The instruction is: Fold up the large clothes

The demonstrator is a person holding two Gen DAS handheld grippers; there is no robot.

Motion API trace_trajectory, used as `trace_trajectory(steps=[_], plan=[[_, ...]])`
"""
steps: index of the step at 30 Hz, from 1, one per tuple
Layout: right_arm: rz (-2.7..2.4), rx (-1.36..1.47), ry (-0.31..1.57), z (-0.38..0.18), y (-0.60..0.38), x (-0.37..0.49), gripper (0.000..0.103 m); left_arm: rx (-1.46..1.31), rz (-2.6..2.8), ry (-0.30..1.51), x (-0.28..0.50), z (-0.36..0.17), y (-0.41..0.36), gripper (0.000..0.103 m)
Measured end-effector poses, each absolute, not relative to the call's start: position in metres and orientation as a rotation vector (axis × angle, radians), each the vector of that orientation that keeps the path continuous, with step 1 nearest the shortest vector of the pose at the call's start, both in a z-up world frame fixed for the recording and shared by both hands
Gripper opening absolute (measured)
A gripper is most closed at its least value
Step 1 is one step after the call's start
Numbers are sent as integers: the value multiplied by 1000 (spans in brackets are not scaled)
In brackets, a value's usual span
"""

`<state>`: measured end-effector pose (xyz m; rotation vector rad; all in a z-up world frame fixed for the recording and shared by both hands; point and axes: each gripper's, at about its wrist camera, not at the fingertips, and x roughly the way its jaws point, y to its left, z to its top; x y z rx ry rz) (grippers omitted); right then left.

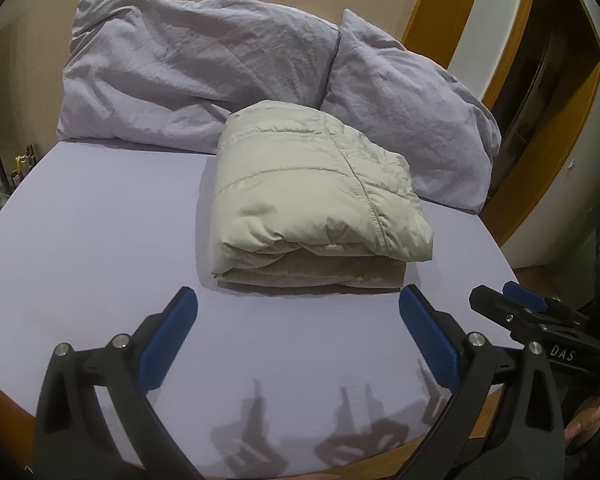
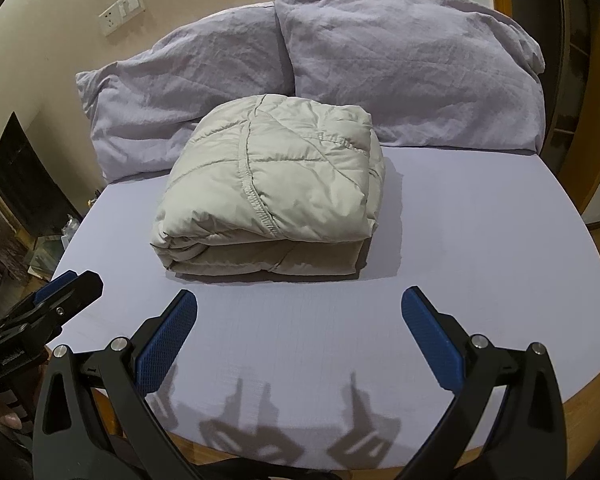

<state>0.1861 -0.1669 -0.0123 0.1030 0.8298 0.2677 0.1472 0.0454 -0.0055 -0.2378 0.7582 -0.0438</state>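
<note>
Beige quilted jacket (image 1: 316, 192) sits folded into a thick squarish bundle on the lavender bed sheet (image 1: 100, 240), its far end just in front of two grey-purple pillows (image 1: 188, 76), poss. touching the right one. Left gripper (image 1: 298, 312) is spread wide w/ nothing between the blue pads, hovering over bare sheet short of the bundle's near edge; right gripper (image 2: 300, 312) is likewise spread wide and empty, also short of that edge. Key relation: the bundle lies straight ahead of both, slightly right of centre in the left wrist view and slightly left of centre in the right wrist view, so it sits roughly between the two tools, neither clearly nearer. Stacked layers show along the near edge facing the grippers; long axis looks to run away from them toward the pillows, though fisheye makes that approx. Judging by the compact shape, folding seems about done; any further move, e.g. a final tidy or lift, would prob. need both tools to go forward and take the near corners, one per side. Puffy fill may spring open if released loosely.
</note>
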Motion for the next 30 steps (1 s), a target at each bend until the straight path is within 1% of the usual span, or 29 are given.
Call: trace_trajectory(steps=[30], plan=[[268, 109, 837, -13, -160, 186, 102, -234, -44, 754, 148, -6, 47, 101]])
